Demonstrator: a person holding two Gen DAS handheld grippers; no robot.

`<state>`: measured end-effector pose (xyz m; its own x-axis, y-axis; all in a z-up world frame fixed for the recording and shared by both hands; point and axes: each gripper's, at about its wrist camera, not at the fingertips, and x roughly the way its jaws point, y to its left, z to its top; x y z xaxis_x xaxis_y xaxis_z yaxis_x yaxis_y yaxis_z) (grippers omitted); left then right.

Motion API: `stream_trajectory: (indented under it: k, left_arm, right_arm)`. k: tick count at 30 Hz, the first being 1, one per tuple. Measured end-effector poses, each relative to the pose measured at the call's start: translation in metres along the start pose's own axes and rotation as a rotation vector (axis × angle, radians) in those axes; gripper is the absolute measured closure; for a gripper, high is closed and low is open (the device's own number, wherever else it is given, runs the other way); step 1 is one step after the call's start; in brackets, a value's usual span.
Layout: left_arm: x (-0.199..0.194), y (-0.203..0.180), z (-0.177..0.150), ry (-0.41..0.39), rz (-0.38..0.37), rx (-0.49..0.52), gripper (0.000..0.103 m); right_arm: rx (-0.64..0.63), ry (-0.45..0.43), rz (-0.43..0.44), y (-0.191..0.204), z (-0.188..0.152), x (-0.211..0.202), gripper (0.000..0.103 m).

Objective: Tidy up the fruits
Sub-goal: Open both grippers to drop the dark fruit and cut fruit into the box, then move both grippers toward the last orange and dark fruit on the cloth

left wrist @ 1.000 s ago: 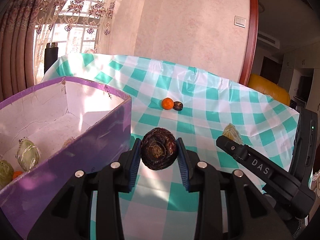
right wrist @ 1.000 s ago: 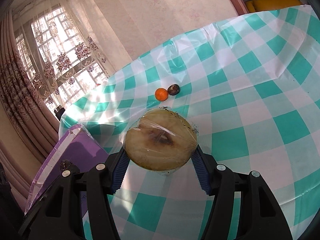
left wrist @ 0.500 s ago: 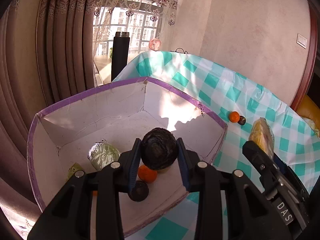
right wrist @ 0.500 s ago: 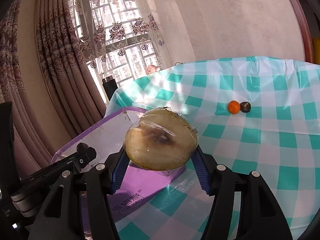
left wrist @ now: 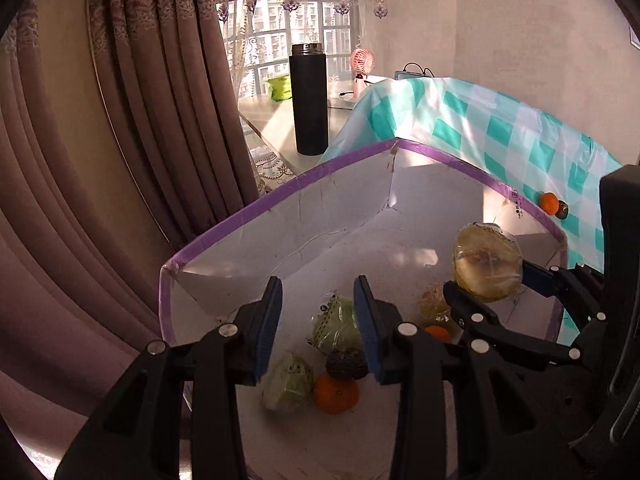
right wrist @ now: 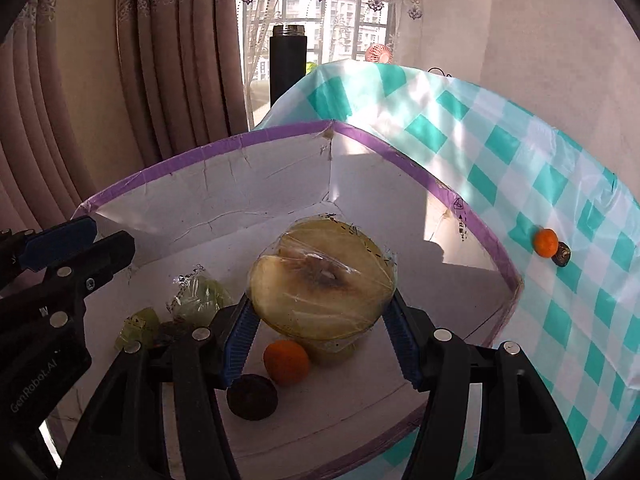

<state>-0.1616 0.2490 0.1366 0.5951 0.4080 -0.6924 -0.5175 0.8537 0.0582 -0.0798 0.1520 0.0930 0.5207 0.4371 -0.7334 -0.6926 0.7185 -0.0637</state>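
Note:
My left gripper (left wrist: 317,286) hangs over the purple-rimmed box (left wrist: 280,196); its jaws are opening and nothing is between them. Below them on the box floor lie a dark round fruit (left wrist: 346,364), a tangerine (left wrist: 335,394) and two wrapped green fruits (left wrist: 338,326). My right gripper (right wrist: 320,300) is shut on a plastic-wrapped half fruit (right wrist: 324,280), yellow with a brown core, held over the box (right wrist: 280,136). Under it sit another tangerine (right wrist: 286,362) and a dark fruit (right wrist: 252,398). The left gripper (right wrist: 76,240) shows at the left edge.
A tangerine (right wrist: 546,243) and a small dark fruit (right wrist: 562,254) lie together on the green-checked tablecloth (right wrist: 500,140) beyond the box. A black flask (left wrist: 309,100) and a pink fan (left wrist: 362,60) stand by the window. Heavy curtains hang to the left.
Both grippers swung left from over the tablecloth to over the box. The dark fruit has left the left gripper's jaws. The right gripper still carries the wrapped half fruit.

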Motion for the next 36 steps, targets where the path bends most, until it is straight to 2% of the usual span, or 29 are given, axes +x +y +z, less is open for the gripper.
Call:
stream_trajectory:
  k: [3, 4, 5, 6, 7, 8, 12, 17, 19, 21, 23, 25, 29, 32, 34, 36]
  left_arm:
    - [0.012, 0.015, 0.001, 0.037, -0.040, -0.035, 0.065]
    - [0.015, 0.018, 0.000, 0.043, -0.049, -0.046, 0.060]
    - [0.017, 0.021, 0.000, 0.043, -0.056, -0.058, 0.045]
    - [0.019, 0.024, 0.000, 0.038, -0.062, -0.071, 0.033]
    - [0.019, 0.026, 0.001, 0.031, -0.070, -0.086, 0.015]
    - [0.018, 0.028, 0.001, 0.023, -0.080, -0.100, 0.011]
    - [0.016, 0.029, 0.002, 0.003, -0.072, -0.116, 0.006]
    - [0.012, 0.025, 0.002, -0.017, -0.047, -0.107, 0.003]
    - [0.009, 0.022, 0.001, -0.032, -0.038, -0.099, 0.002]
    - [0.004, 0.016, 0.001, -0.049, -0.028, -0.077, 0.002]
    - [-0.005, 0.008, 0.001, -0.097, -0.012, -0.053, 0.002]
    - [-0.016, 0.000, 0.000, -0.148, -0.004, -0.040, 0.002]
    - [-0.032, -0.015, -0.003, -0.193, -0.064, -0.030, 0.002]
    - [-0.040, -0.031, -0.007, -0.219, -0.116, -0.019, 0.002]
    - [-0.048, -0.044, -0.012, -0.242, -0.192, -0.015, 0.002]
    - [-0.061, -0.061, -0.020, -0.297, -0.323, -0.004, 0.002]
  right_arm:
    - [-0.029, 0.043, 0.004, 0.013, -0.002, 0.014, 0.043]
    - [-0.027, 0.040, 0.009, 0.014, -0.001, 0.015, 0.044]
    - [-0.016, 0.031, 0.016, 0.014, 0.000, 0.013, 0.043]
    - [-0.006, 0.026, 0.023, 0.013, 0.001, 0.013, 0.043]
    - [-0.002, 0.025, 0.022, 0.013, 0.001, 0.012, 0.040]
    - [0.000, 0.022, 0.023, 0.012, 0.001, 0.012, 0.038]
    - [0.010, -0.011, 0.013, 0.009, -0.001, 0.005, 0.027]
    - [0.040, -0.062, -0.002, -0.002, -0.014, -0.005, 0.020]
    - [0.034, -0.125, 0.030, -0.005, -0.021, -0.016, 0.021]
    - [0.061, -0.226, 0.041, -0.012, -0.029, -0.035, 0.019]
    - [0.113, -0.330, 0.066, -0.027, -0.036, -0.054, 0.017]
    - [0.176, -0.398, 0.041, -0.046, -0.043, -0.067, 0.017]
    - [0.341, -0.454, -0.045, -0.103, -0.066, -0.081, 0.015]
    - [0.451, -0.448, -0.166, -0.151, -0.088, -0.084, 0.015]
    - [0.519, -0.449, -0.239, -0.182, -0.107, -0.085, 0.015]
    - [0.607, -0.463, -0.321, -0.212, -0.129, -0.088, 0.015]
